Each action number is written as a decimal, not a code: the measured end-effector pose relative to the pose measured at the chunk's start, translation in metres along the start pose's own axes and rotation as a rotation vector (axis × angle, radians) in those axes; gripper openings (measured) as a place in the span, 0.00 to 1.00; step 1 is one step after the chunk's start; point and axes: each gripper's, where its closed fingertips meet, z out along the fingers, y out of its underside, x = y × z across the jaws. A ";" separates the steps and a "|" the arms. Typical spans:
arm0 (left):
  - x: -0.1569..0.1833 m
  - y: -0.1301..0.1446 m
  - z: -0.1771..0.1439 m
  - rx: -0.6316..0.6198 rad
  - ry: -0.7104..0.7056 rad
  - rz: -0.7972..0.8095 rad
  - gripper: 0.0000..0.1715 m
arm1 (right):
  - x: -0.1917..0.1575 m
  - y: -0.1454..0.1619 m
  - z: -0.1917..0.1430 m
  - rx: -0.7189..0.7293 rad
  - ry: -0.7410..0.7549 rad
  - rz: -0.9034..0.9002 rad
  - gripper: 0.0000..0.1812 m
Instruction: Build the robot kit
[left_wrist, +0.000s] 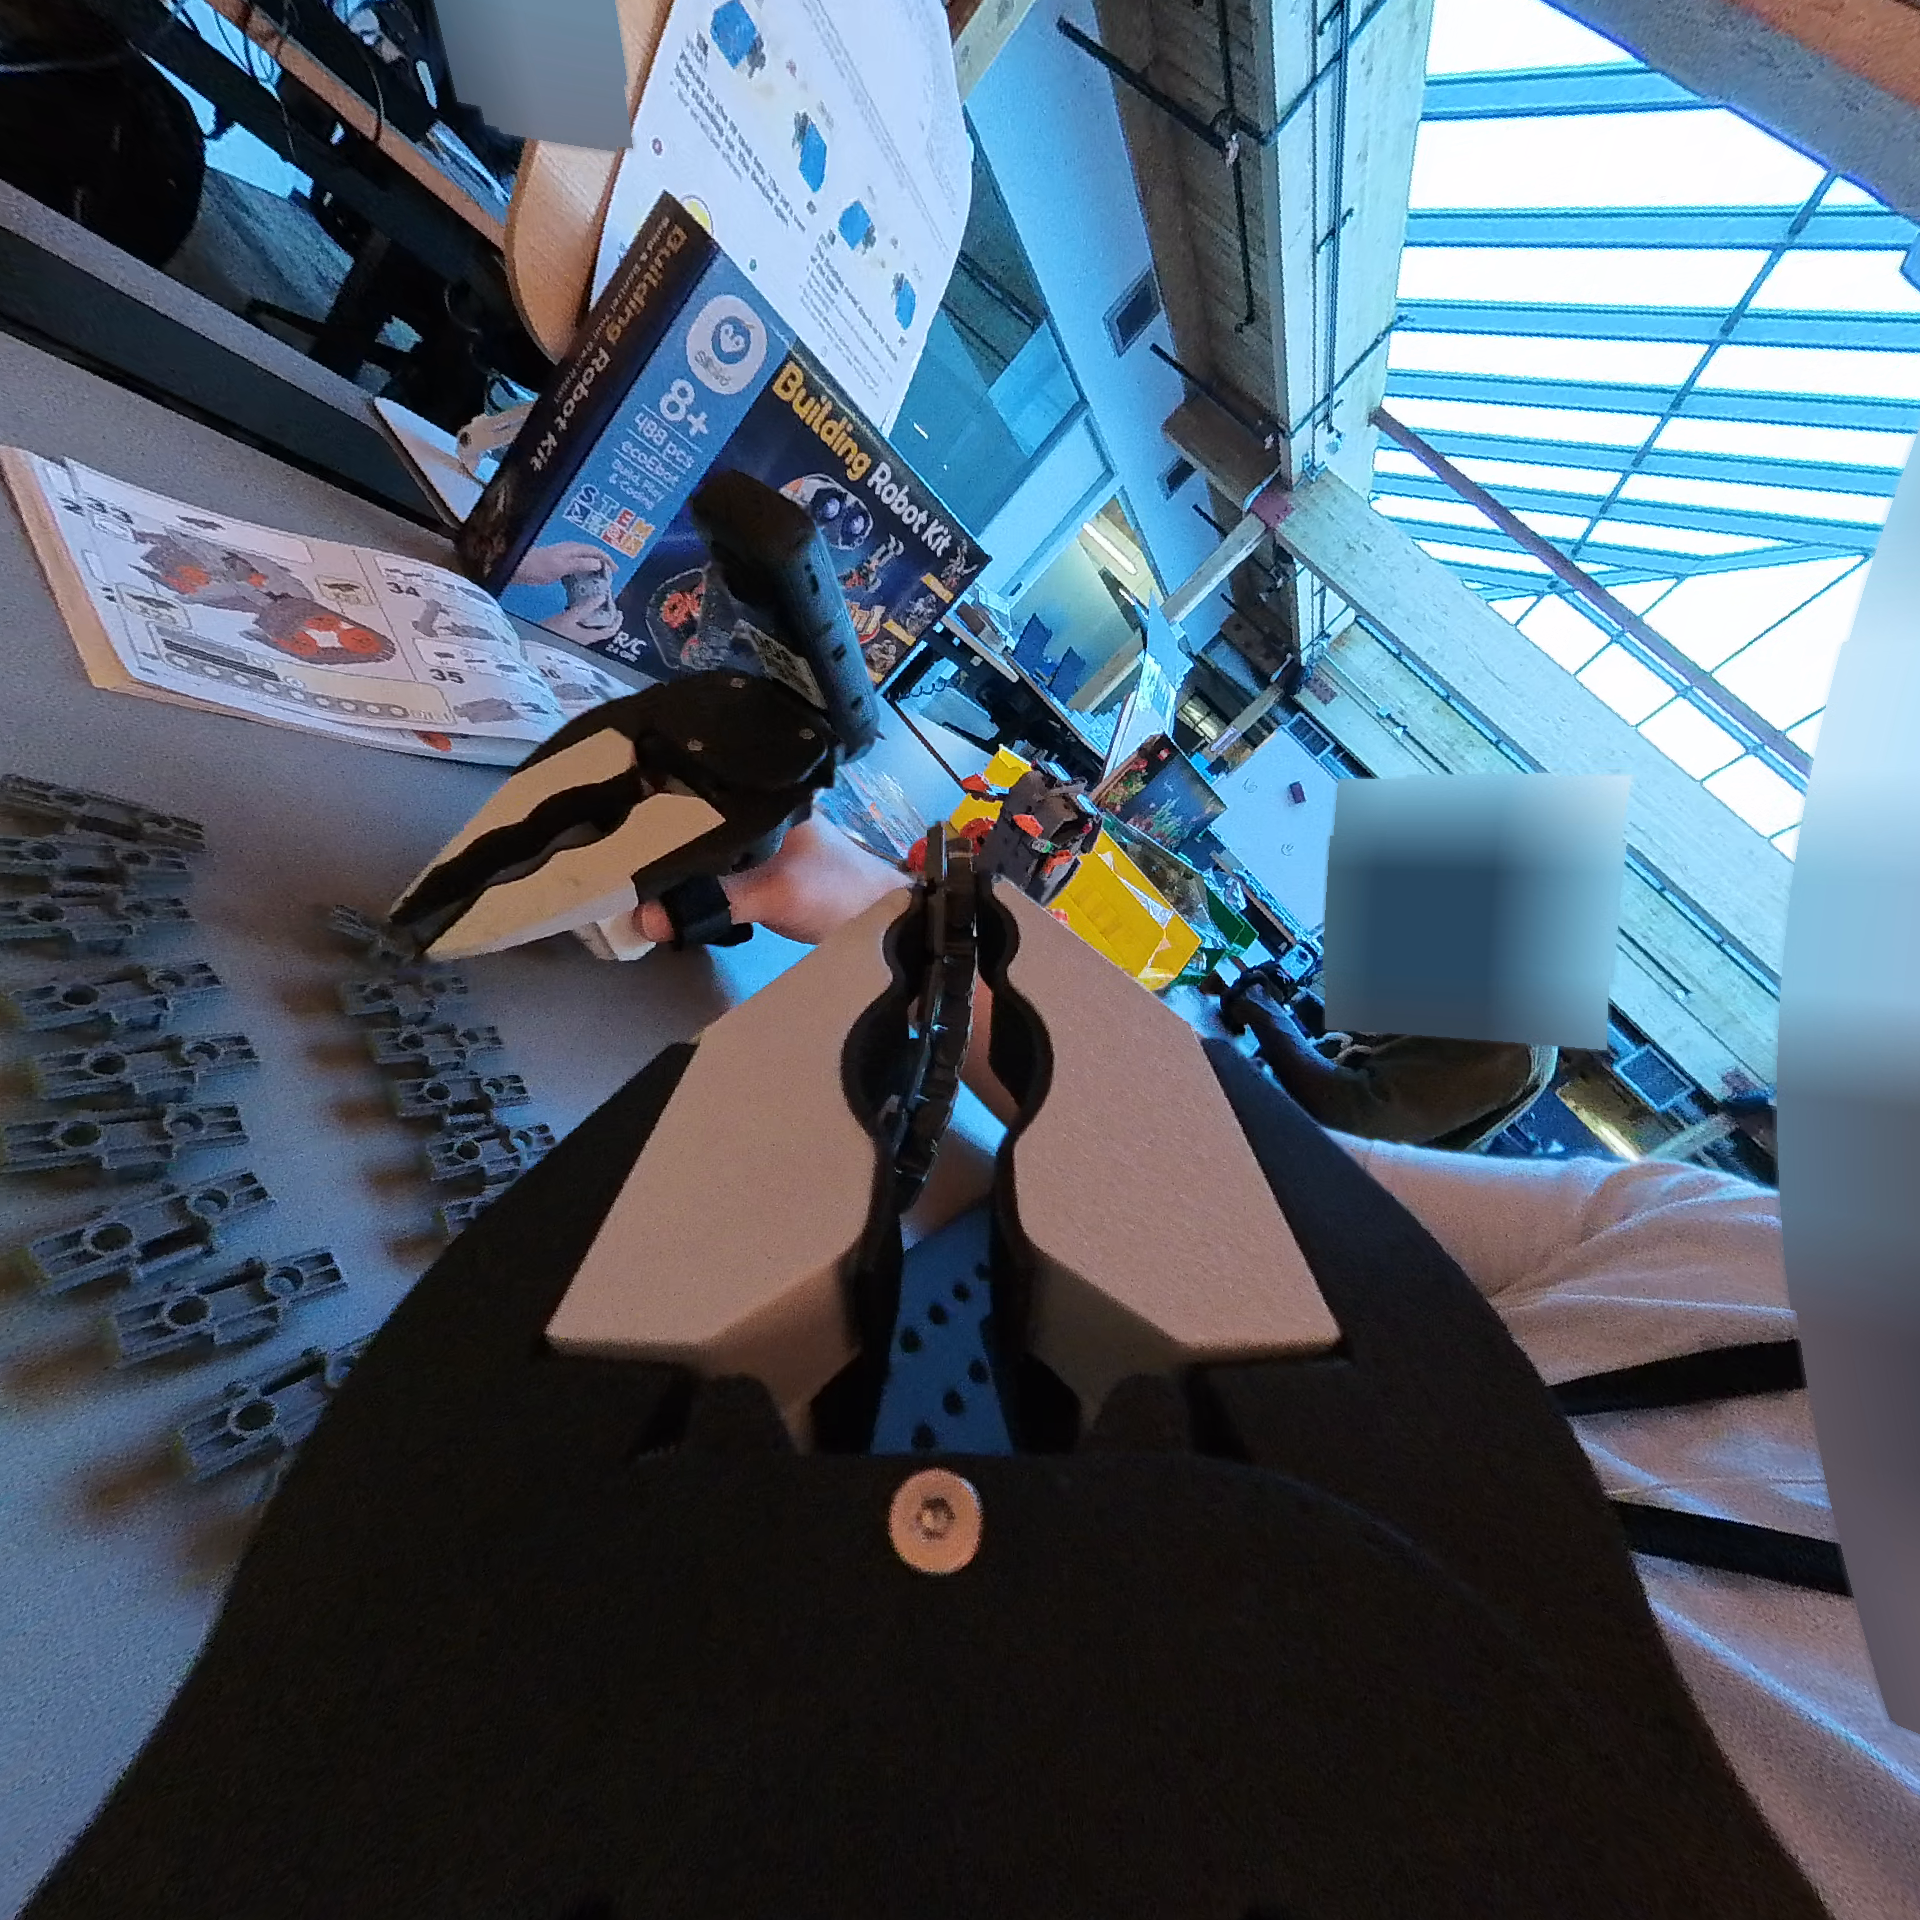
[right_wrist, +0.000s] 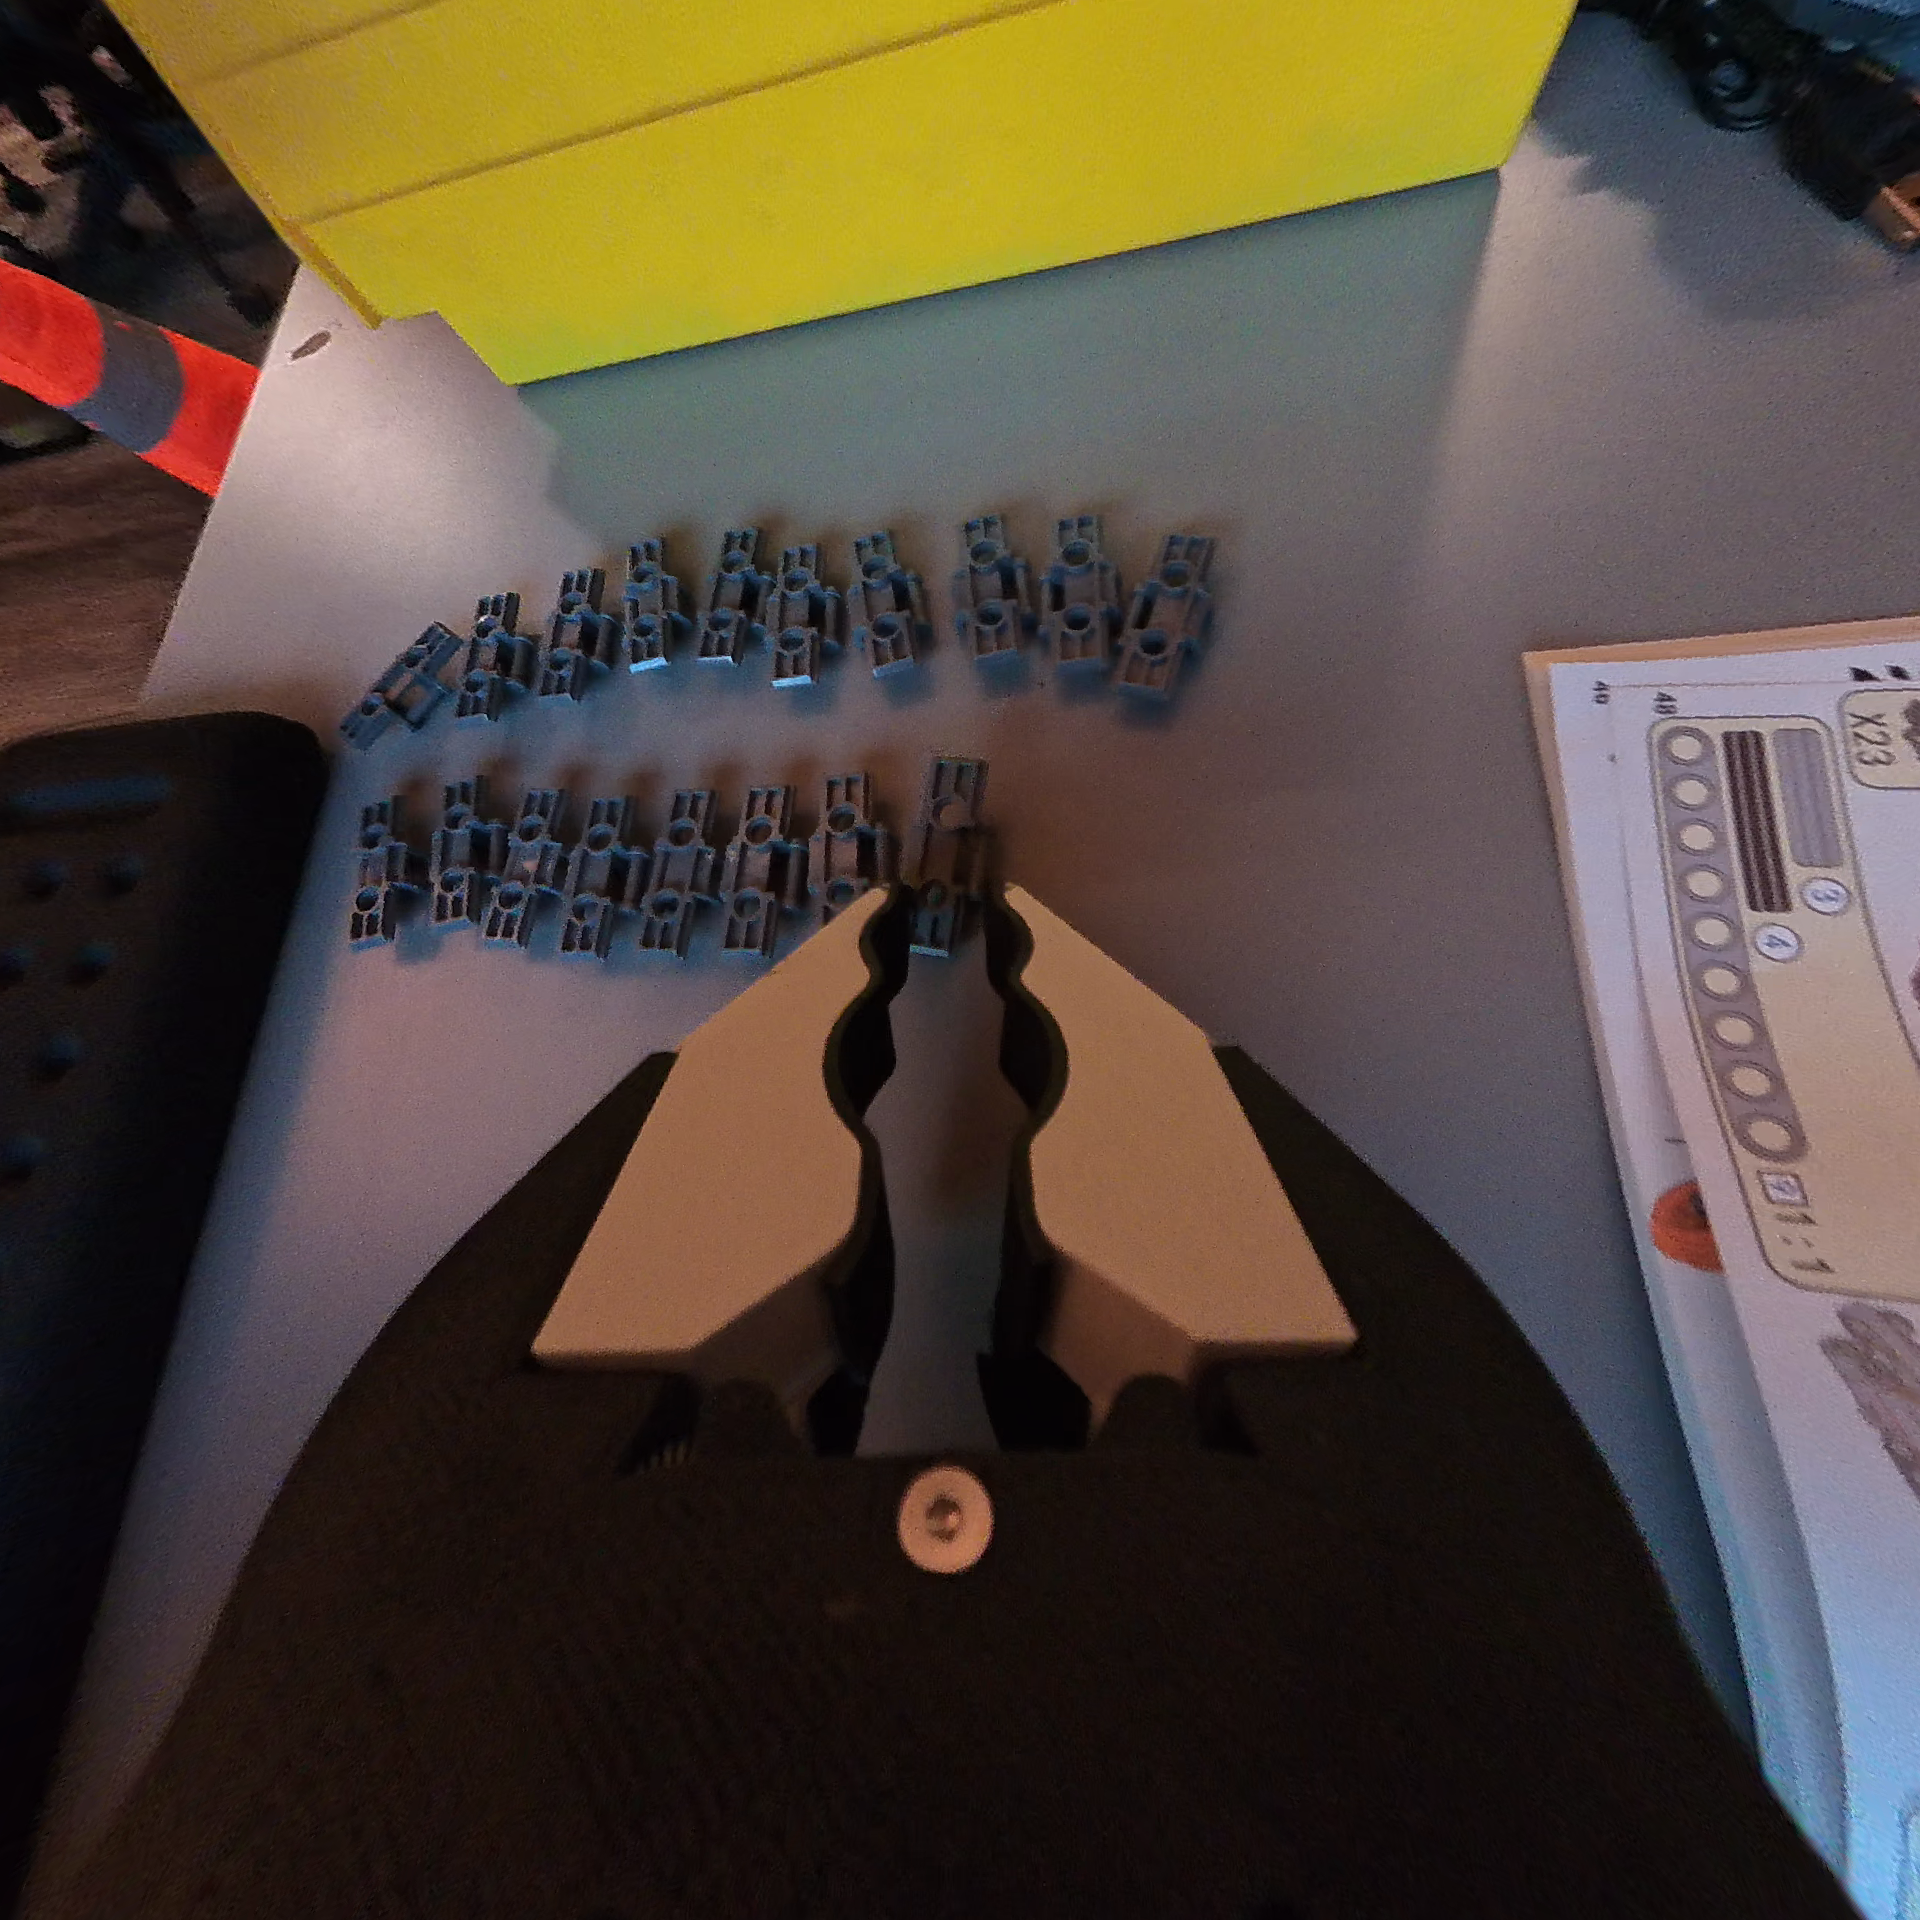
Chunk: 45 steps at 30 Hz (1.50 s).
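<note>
My left gripper is shut on a dark chain of joined track links and holds it tilted up above the grey table. My right gripper points down at the table, its tips closed on one grey track link at the right end of the nearer row. Several more grey links lie in two rows beyond it. The left wrist view shows the right gripper with its tips on the table among the links.
A yellow box stands just behind the rows. An open instruction booklet lies to the right; it also shows in the left wrist view. A black device with buttons lies left. A kit box stands behind. About 20 centimetres separates my left fingertips from my right.
</note>
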 end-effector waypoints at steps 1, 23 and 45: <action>0.001 0.002 0.003 -0.008 0.002 0.005 0.03 | 0.000 0.001 -0.004 0.005 0.013 -0.001 0.07; -0.064 0.171 0.147 -0.915 -0.074 -0.028 0.04 | -0.065 0.119 -0.155 0.134 -0.133 0.465 0.06; -0.036 0.152 0.166 -0.869 0.024 0.637 0.22 | -0.076 0.113 -0.162 0.181 -0.334 0.614 0.04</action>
